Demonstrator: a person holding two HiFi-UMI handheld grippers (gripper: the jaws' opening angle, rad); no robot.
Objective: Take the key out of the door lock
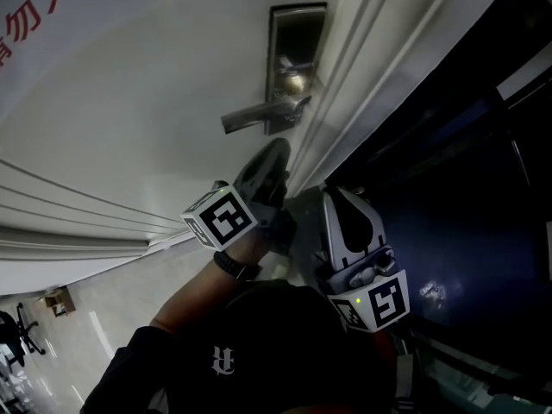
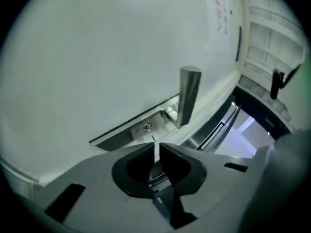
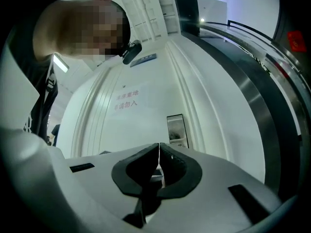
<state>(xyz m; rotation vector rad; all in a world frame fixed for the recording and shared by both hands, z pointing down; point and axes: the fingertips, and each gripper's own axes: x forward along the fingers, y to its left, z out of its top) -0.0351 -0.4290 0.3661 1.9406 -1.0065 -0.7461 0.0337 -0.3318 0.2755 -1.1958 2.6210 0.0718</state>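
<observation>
1 possible key (image 2: 144,127), left gripper view only
</observation>
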